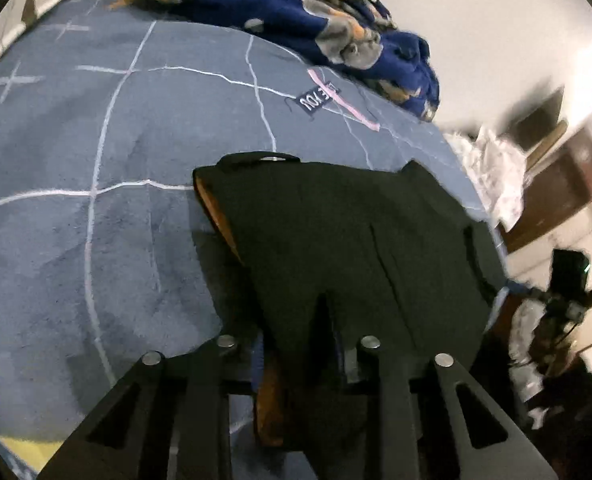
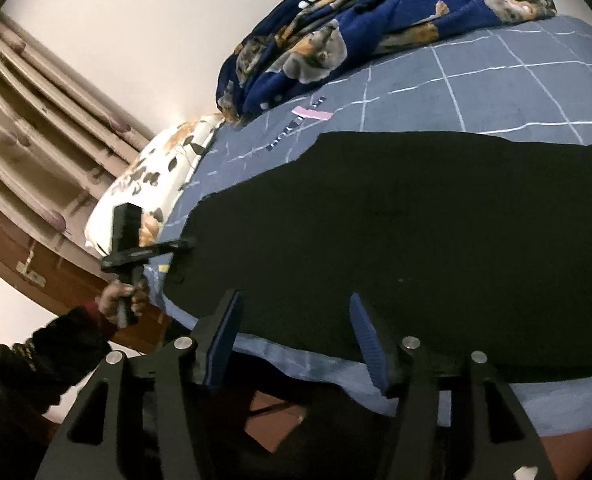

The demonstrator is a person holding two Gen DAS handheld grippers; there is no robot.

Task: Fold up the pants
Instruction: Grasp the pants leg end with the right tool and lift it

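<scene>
Black pants [image 1: 336, 232] with an orange-brown lining lie spread on a blue-grey checked bed sheet [image 1: 95, 140]. My left gripper [image 1: 304, 352] is shut on one end of them; the cloth drapes over its fingers and hides most of the pads. In the right wrist view the same pants [image 2: 416, 240] stretch across the bed, and the left gripper [image 2: 175, 246], held by a hand [image 2: 119, 300], sits at their left end. My right gripper [image 2: 296, 300] stands open at the near edge of the pants, its blue pads [image 2: 225, 340] apart on either side of the cloth.
A crumpled navy blanket [image 2: 376, 20] with a dog print lies at the far side of the bed. A white patterned pillow [image 2: 147, 184] lies at the left end, beside a curtain [image 2: 35, 140]. The sheet's edge [image 2: 336, 372] hangs over the near side.
</scene>
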